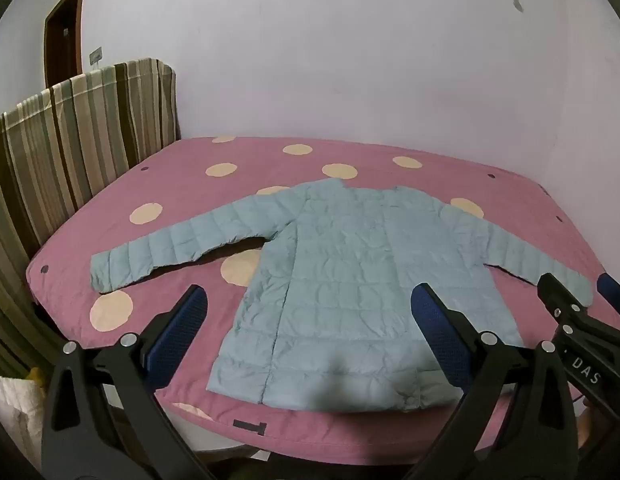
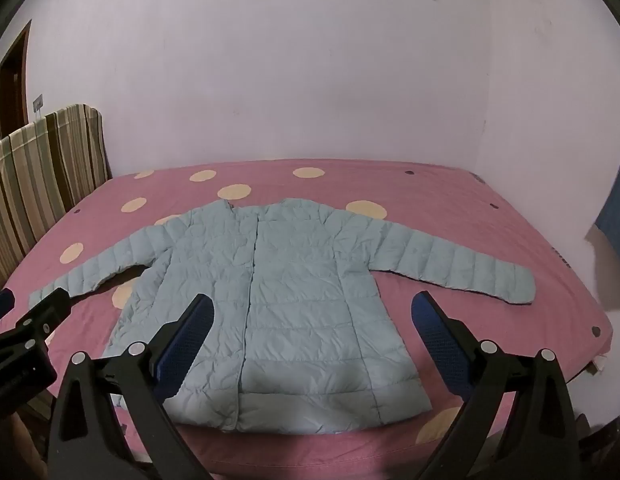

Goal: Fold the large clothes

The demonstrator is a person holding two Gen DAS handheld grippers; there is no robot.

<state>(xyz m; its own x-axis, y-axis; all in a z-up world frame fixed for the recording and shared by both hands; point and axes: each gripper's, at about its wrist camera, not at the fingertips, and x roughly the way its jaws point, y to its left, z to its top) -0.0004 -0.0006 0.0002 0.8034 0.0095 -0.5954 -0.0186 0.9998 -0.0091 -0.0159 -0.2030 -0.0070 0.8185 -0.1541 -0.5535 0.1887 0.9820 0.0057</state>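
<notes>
A light blue quilted jacket (image 1: 350, 280) lies flat, front up, on a pink bed with cream dots (image 1: 181, 184). Both sleeves are spread out to the sides. It also shows in the right wrist view (image 2: 285, 304). My left gripper (image 1: 307, 304) is open and empty, above the jacket's hem near the bed's front edge. My right gripper (image 2: 312, 312) is open and empty, above the hem too. The right gripper shows at the right edge of the left wrist view (image 1: 574, 300). The left gripper shows at the left edge of the right wrist view (image 2: 29, 308).
A striped headboard (image 1: 69, 136) stands at the bed's left side. A white wall (image 1: 350, 60) runs behind the bed. A brown door (image 1: 63, 36) is at far left. A white bag (image 1: 13, 408) sits on the floor at lower left.
</notes>
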